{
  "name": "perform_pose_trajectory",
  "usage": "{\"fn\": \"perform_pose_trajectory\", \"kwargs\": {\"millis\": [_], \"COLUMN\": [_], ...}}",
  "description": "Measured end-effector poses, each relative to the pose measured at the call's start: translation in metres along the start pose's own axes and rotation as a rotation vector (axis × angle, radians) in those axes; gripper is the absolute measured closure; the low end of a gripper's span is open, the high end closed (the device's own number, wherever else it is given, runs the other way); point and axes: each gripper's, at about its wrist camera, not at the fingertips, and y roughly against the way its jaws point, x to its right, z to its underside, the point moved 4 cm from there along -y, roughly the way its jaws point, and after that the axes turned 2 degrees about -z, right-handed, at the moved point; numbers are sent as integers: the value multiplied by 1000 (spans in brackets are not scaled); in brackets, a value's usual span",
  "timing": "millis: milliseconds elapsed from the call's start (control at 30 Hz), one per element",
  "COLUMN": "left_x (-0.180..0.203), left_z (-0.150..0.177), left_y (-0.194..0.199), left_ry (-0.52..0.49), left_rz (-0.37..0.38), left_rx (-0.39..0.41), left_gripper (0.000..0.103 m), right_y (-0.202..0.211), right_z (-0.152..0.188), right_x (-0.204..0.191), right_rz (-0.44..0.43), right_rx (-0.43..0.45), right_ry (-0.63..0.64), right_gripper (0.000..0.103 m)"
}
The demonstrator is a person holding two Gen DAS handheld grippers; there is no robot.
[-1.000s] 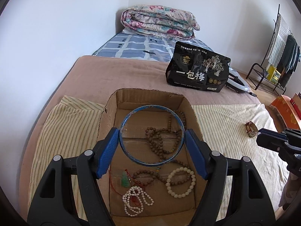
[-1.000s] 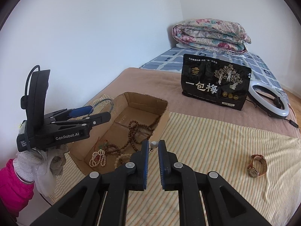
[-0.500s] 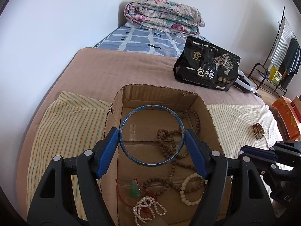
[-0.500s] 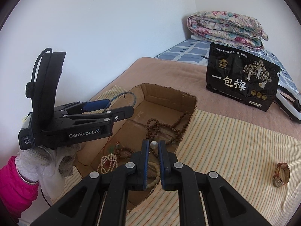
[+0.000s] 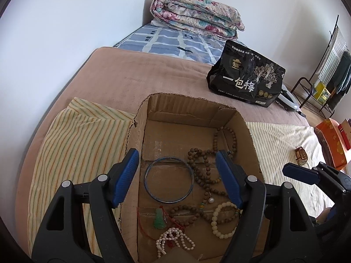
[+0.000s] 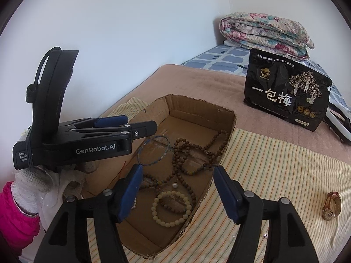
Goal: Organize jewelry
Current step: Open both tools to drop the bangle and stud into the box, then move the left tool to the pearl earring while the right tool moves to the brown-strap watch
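Observation:
An open cardboard box (image 5: pixel 190 100) (image 6: pixel 197 103) sits on the striped cloth. Inside lie brown bead strings (image 5: pixel 204 166), a cream bead bracelet (image 5: pixel 224 219) (image 6: pixel 171 208), a pearl strand (image 5: pixel 173 241) and a green pendant (image 5: pixel 159 219). My left gripper (image 5: pixel 177 177) (image 6: pixel 131 125) hovers open over the box. The thin blue bangle (image 5: pixel 169 179) (image 6: pixel 153 151) lies on the box floor below it, touching neither pad. My right gripper (image 6: pixel 178 188) is over the box's near right side, its jaws opening with nothing between them. A small white pearl (image 6: pixel 174 184) (image 5: pixel 211 200) rests among the beads.
A brown-strap watch (image 6: pixel 331 206) (image 5: pixel 301 156) lies on the cloth right of the box, with a tiny white object (image 6: pixel 264 234) nearer. A black snack bag (image 5: pixel 245 81) stands behind, a folded quilt (image 5: pixel 197 15) farther back. A gloved hand (image 6: pixel 43 188) holds the left gripper.
The bangle has left the left jaws and now lies in the box. The right jaws, shut on the small pearl before, have spread and the pearl lies in the box.

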Motion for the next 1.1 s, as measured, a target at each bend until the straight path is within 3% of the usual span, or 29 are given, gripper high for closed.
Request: {"fn": "perform_pose_trajectory", "kwargs": {"millis": [600, 1100], "left_x": [14, 51], "left_z": [1, -1], "left_y": [22, 59], "left_ry": [-33, -83], "left_rz": [-15, -7], "left_rx": [39, 107], "left_gripper": [29, 29], "right_y": [21, 65], "right_z": [0, 4], "right_x": [5, 18], "right_rz": [25, 111], "right_rx": [27, 69], "right_ry": [-6, -2], "right_gripper": [29, 11]}}
